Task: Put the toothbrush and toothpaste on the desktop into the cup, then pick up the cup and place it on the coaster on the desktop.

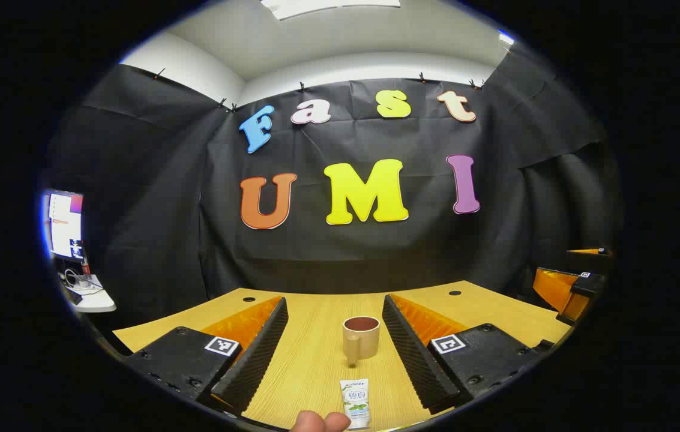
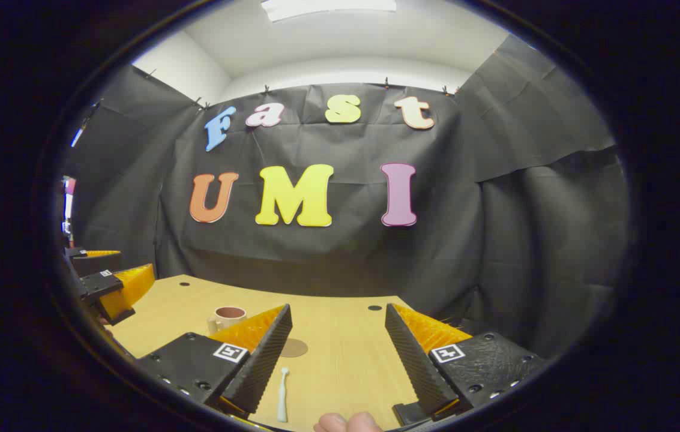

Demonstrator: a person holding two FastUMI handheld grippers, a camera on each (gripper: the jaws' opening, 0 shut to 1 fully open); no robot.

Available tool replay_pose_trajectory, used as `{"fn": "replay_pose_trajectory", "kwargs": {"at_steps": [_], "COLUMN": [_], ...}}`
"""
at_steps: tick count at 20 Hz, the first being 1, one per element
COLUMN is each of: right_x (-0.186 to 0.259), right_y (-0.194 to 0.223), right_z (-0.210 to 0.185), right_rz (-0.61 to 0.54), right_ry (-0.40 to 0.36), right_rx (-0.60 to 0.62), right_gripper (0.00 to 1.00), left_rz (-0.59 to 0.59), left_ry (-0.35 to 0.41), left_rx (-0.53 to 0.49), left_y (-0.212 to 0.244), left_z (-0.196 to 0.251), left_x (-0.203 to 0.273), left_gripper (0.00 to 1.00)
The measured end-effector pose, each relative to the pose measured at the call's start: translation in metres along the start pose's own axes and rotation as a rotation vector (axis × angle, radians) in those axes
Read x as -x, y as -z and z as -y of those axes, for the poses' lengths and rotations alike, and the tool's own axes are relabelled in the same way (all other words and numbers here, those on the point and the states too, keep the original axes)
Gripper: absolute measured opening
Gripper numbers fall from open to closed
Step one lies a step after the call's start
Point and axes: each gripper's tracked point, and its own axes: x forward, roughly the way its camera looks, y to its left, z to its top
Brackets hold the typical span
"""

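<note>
Both tongs released above the desktop (image 1: pixel 315 360): left tongs (image 1: pixel 335 336) facing cup (image 1: pixel 361 337), right tongs (image 2: pixel 338 342) near toothbrush (image 2: pixel 282 393).

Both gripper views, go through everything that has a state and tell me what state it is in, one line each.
Cup: upright on the desk, nothing sticking out of it.
Toothpaste: lying flat on the desk, near side of the cup.
Toothbrush: lying flat on the desk, not in the cup.
Coaster: bare, nothing on it.
Left gripper: jaws open, holding nothing.
Right gripper: jaws open, holding nothing.
</note>
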Motion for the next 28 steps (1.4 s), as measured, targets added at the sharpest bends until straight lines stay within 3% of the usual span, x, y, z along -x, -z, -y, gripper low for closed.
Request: {"fn": "replay_pose_trajectory", "kwargs": {"at_steps": [22, 28], "right_x": [0.002, 0.000], "right_y": [0.003, 0.018], "right_z": [0.003, 0.001], "right_rz": [-0.005, -0.043], "right_ry": [0.027, 0.014], "right_rx": [0.019, 0.011], "right_gripper": [0.95, 0.95], "left_rz": [-0.006, -0.110], "left_ry": [0.026, 0.074], "left_rx": [0.012, 0.037], "left_y": [0.001, 0.029], "left_z": [0.008, 0.017], "left_x": [0.007, 0.005], "left_gripper": [1.00, 1.00]}}
